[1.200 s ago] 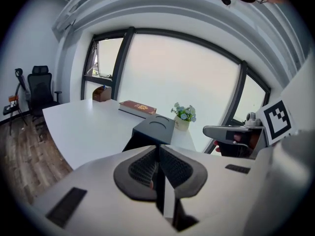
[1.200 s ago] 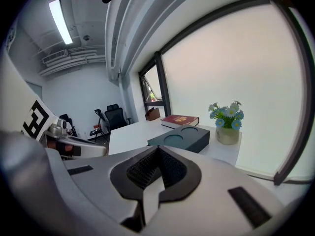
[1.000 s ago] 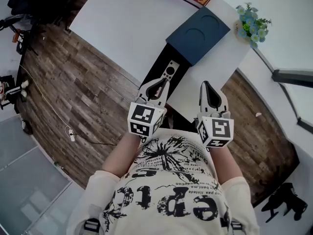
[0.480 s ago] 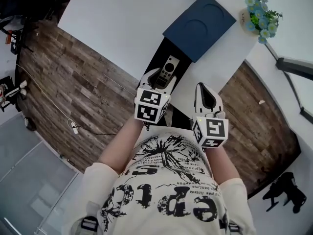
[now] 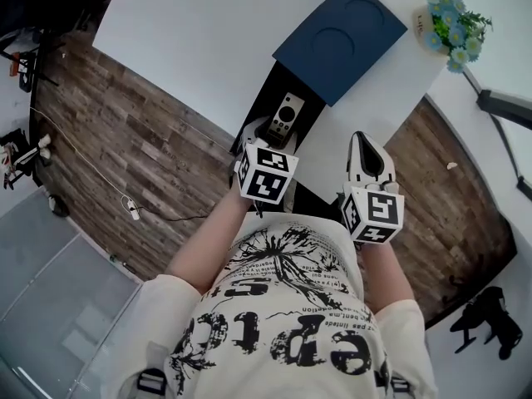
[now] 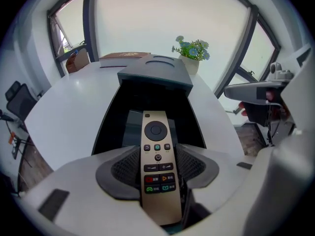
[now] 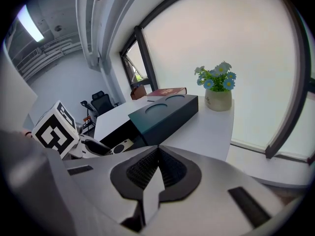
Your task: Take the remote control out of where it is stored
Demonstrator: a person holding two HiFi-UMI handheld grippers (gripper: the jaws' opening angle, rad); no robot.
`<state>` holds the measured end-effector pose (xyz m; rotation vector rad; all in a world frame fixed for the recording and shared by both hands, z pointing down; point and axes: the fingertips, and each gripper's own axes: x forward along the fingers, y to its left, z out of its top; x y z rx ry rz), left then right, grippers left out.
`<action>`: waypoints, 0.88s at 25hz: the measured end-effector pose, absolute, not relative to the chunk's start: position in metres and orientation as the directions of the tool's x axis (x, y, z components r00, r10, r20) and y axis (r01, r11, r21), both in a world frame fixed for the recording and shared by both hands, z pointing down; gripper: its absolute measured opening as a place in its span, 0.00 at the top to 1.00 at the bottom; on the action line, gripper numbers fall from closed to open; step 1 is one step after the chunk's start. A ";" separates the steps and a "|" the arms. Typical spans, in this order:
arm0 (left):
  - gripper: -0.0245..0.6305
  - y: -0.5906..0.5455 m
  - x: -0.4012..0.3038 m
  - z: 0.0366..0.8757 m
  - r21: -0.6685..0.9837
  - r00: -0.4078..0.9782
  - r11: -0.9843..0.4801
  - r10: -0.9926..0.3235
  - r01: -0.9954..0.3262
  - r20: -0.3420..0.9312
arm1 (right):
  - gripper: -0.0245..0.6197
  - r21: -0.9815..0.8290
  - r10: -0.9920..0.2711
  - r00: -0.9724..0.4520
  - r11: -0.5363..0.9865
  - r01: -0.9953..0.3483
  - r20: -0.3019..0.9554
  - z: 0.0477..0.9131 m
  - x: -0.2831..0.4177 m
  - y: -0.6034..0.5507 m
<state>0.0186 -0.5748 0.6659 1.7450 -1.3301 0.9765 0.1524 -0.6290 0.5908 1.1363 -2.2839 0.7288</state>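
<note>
The gold remote control [image 5: 285,113] lies in a black tray [image 5: 268,96] that is pulled out of a dark blue box [image 5: 341,27] on the white table. My left gripper [image 5: 270,133] reaches into the tray. In the left gripper view the remote [image 6: 156,151] runs lengthwise between the two pads, buttons up. The jaws of the left gripper [image 6: 157,170] are opening, and the pads flank the remote's lower half without visibly pressing it. My right gripper [image 5: 366,144] hovers over the table's near edge, shut and empty [image 7: 156,168].
A pot of blue flowers [image 5: 453,27] stands at the table's far right corner. A red book [image 7: 167,91] lies behind the blue box. The white tabletop [image 5: 191,32] stretches to the left. Wooden floor with a cable [image 5: 83,173] lies below.
My left gripper has opened and moved forward, so the remote now sits between its jaws. The right gripper has drifted slightly right and stayed shut.
</note>
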 end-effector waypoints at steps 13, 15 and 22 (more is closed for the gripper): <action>0.63 -0.574 0.014 0.668 0.095 0.174 -0.199 -0.428 -0.975 0.887 | 0.96 -0.217 -0.590 -0.524 0.512 -0.831 0.614 0.573 0.145 -0.612; 0.63 -0.574 0.014 0.668 0.115 0.189 -0.194 -0.423 -0.974 0.886 | 0.96 -0.216 -0.596 -0.519 0.505 -0.836 0.613 0.568 0.143 -0.609; 0.63 -0.588 0.011 0.624 0.096 0.227 -0.264 -0.527 -0.960 0.819 | 0.96 -0.211 -0.639 -0.520 0.498 -0.841 0.566 0.537 0.119 -0.600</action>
